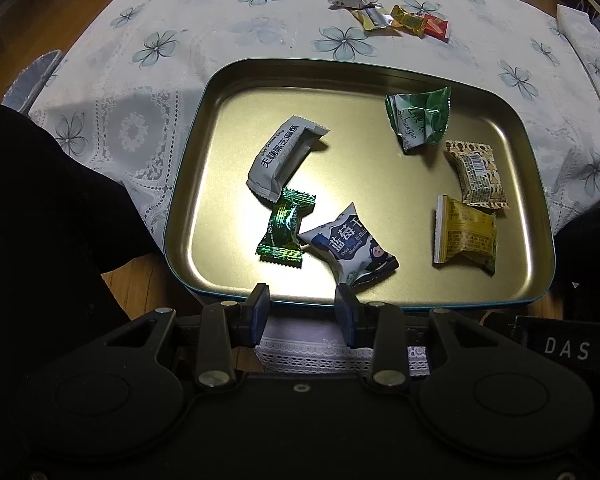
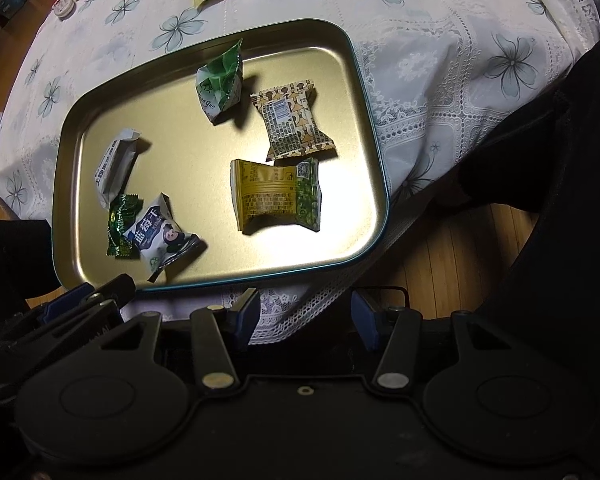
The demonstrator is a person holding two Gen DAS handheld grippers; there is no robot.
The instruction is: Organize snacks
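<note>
While both sets of fingers (image 1: 303,312) (image 2: 306,316) gape empty | snacks lie beyond in tin tray (image 1: 188,184).

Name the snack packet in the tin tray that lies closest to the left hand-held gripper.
The white-and-blue dried blueberry packet, lying just beyond the left hand-held gripper near the tin tray's front rim. It touches the shiny green candy; the other packets lie farther back.
</note>
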